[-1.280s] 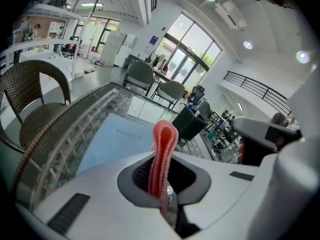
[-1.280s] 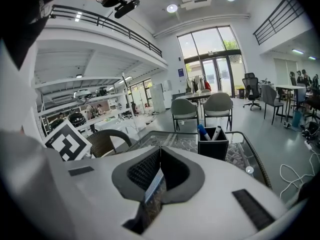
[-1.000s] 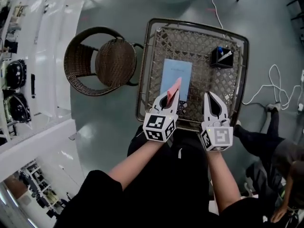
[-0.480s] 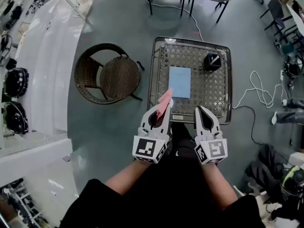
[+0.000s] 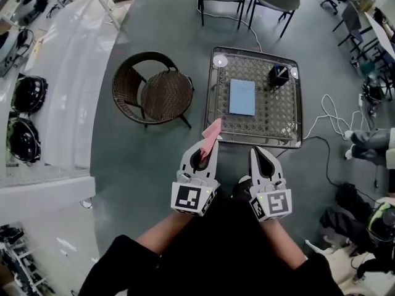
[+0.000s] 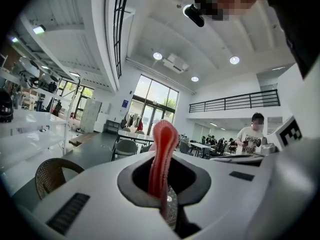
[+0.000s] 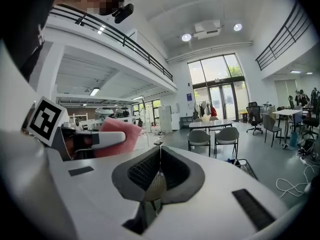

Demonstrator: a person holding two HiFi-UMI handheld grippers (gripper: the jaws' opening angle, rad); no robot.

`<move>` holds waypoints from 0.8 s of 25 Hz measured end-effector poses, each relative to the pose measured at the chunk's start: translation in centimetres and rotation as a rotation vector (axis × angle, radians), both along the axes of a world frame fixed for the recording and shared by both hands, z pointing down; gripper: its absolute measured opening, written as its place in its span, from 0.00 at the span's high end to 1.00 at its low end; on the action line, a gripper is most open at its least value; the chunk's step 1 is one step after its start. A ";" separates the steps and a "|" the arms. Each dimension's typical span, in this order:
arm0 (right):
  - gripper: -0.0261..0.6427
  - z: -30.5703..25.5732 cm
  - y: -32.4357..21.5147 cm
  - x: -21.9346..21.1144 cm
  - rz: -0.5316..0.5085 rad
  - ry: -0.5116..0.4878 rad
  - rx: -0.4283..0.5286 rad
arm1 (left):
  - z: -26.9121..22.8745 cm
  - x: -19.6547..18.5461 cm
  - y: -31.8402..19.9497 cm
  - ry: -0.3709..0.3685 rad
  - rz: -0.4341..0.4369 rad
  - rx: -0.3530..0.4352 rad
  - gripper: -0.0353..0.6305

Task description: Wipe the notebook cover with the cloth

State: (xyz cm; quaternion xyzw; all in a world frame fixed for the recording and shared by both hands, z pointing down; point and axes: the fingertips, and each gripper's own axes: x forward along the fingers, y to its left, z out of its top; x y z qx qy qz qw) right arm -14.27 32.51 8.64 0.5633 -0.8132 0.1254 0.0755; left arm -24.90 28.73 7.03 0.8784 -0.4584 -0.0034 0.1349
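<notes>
While standing this far back from the table, can do no wiping yet. Grips the pink cloth in the closed left gripper, pinched along one thin fold, leaving most of it free above the jaws. Holds the right gripper closed on nothing, just beside the left. Finds the blue notebook lying flat near the middle of the tabletop, well apart from both grippers, with a black pen holder near its far right corner.

Likely to lose the cloth first: dragged flat across the cover, could pull out of so narrow a pinch, or bunch up and merely skate. Could also shove the notebook itself, loose and unpinned, toward the pen holder or the rim; better to press down a corner with the empty right gripper. Might scrape hard jaw tips on the cover if brought down too steeply. Worth minding the wicker chair on the left and the cable on the floor at right when stepping in.
</notes>
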 end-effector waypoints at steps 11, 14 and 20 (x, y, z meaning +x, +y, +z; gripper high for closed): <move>0.92 -2.3 2.7 2.7 0.018 0.020 0.062 | -1.7 2.4 3.6 -0.057 -0.009 0.057 0.92; 0.92 -2.8 3.2 3.4 0.049 0.023 0.071 | -2.5 3.1 3.9 -0.070 0.009 0.084 0.92; 0.92 -3.2 3.3 3.4 0.067 0.051 0.094 | -2.6 3.3 4.0 -0.086 0.036 0.090 0.92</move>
